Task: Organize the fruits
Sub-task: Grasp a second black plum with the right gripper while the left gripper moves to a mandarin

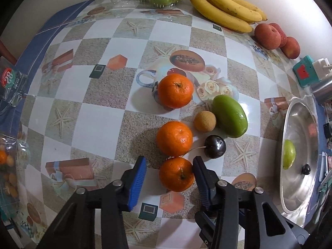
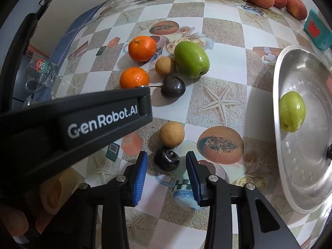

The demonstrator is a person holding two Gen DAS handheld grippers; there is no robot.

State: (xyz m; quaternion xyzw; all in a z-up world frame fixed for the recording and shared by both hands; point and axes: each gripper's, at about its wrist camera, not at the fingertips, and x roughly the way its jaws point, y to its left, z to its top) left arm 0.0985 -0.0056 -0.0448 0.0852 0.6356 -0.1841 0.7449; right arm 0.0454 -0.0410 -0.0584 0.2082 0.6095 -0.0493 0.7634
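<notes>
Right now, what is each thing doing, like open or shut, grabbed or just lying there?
Left gripper, open, not squeezing.
Nearest orange, on the table between the left gripper's fingers.
Right gripper, open.
Dark cherry, on the table between the right gripper's fingers.
Metal dish, holding one green fruit.
Bananas, bunched, lying at the back.
</notes>
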